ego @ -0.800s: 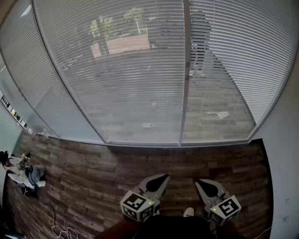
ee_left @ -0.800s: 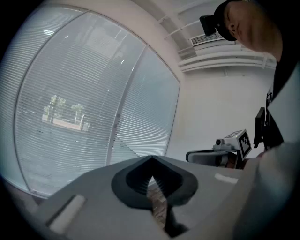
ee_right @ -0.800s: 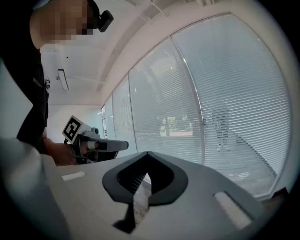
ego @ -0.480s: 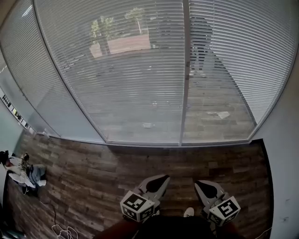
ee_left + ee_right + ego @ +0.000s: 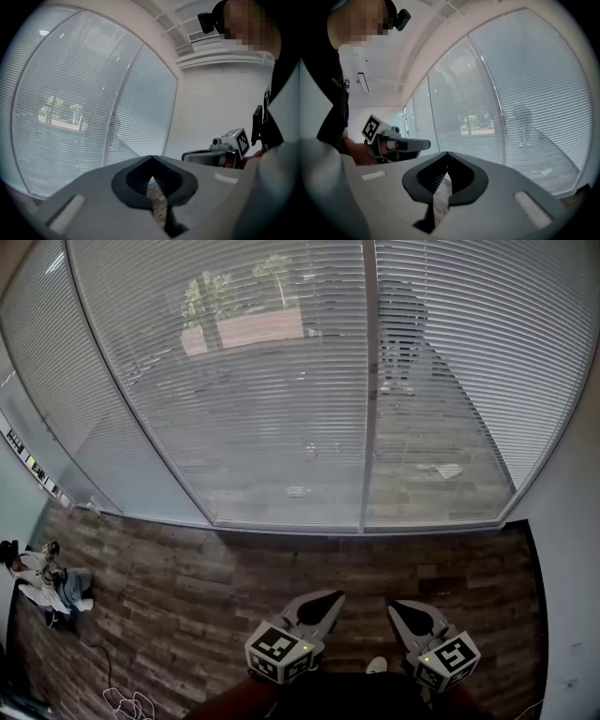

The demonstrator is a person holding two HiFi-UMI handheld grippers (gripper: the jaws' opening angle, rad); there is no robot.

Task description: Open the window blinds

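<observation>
The blinds (image 5: 262,381) hang fully down across the window straight ahead, well apart from both grippers. The left gripper (image 5: 326,600) and right gripper (image 5: 397,609) sit low over the wooden floor (image 5: 187,587), fingers pinched together on nothing. The thin slats look light and easily bent. A cord or wand would be the better hold, though I can't spot either.

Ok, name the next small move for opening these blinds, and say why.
Probably bring the right gripper up and forward toward the blinds. Both it and the left gripper hang low over the wooden floor, jaws together and empty, well short of them. No cord or wand can be clearly made out from here, so closing in comes first.
</observation>
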